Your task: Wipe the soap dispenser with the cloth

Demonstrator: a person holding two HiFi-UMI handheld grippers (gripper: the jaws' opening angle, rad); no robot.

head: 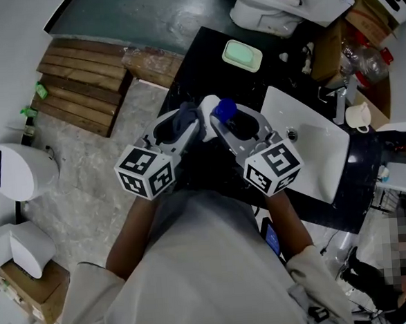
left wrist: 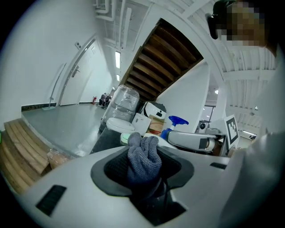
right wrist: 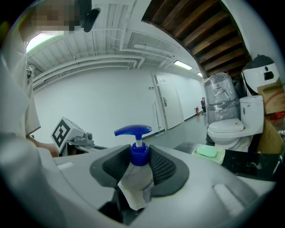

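We look down on a black counter [head: 202, 47] with a white sink [head: 320, 149] at its right and a green soap dish [head: 242, 55] at its far end. A toilet [head: 268, 8] stands beyond. Wooden slats [head: 83, 83] lie far left on mottled grey floor [head: 86, 173]. Walls [right wrist: 111, 98] are white.

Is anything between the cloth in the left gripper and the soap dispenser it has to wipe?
Nothing visible. The left gripper grips the cloth, the right gripper grips the soap dispenser, held side by side with only open air between.
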